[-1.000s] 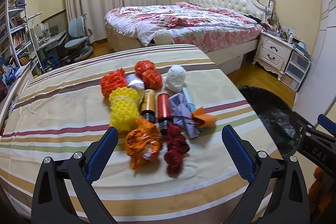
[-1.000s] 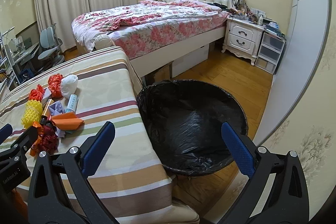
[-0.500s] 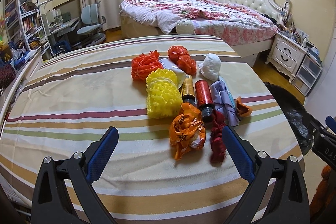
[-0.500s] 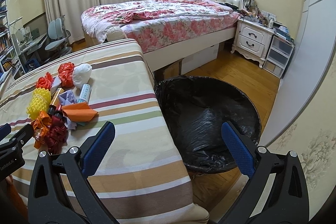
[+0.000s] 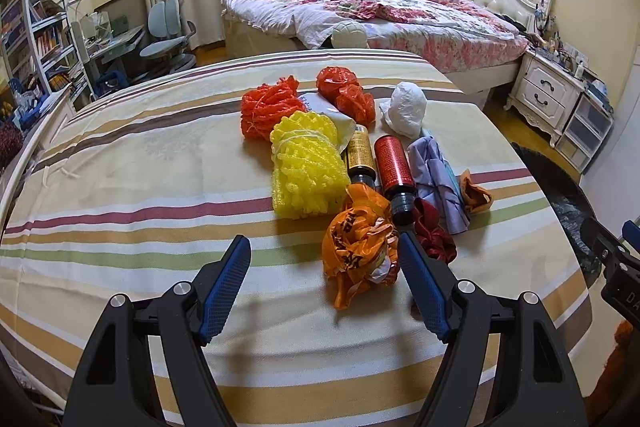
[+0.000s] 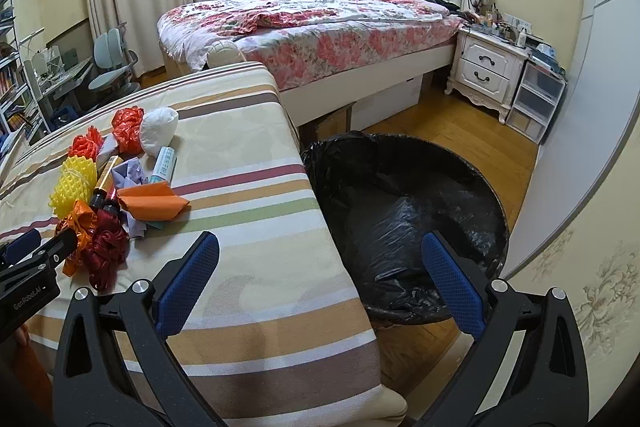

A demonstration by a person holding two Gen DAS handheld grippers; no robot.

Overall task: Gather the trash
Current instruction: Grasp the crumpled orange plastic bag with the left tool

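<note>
Striped tabletop (image 5: 120, 187) carrying a cluster of trash; beside its right edge, on the wooden floor, stands a bin lined with a black bag (image 6: 404, 211). Left tongs (image 5: 324, 279) tilt downward over the near end of the cluster, jaws closing around a crumpled orange plastic bag (image 5: 356, 247); the right blue pad (image 5: 420, 283) lies against the bag, while the left pad stands clear of it. Right tongs (image 6: 320, 279) tilt downward over the tabletop's edge and the bin's rim, jaws wide apart with nothing between them. Behind the orange bag lie a yellow foam net (image 5: 306, 167), a red bottle (image 5: 394, 167), a gold bottle (image 5: 360, 157), and a dark red ribbon wad (image 5: 434, 235).
</note>
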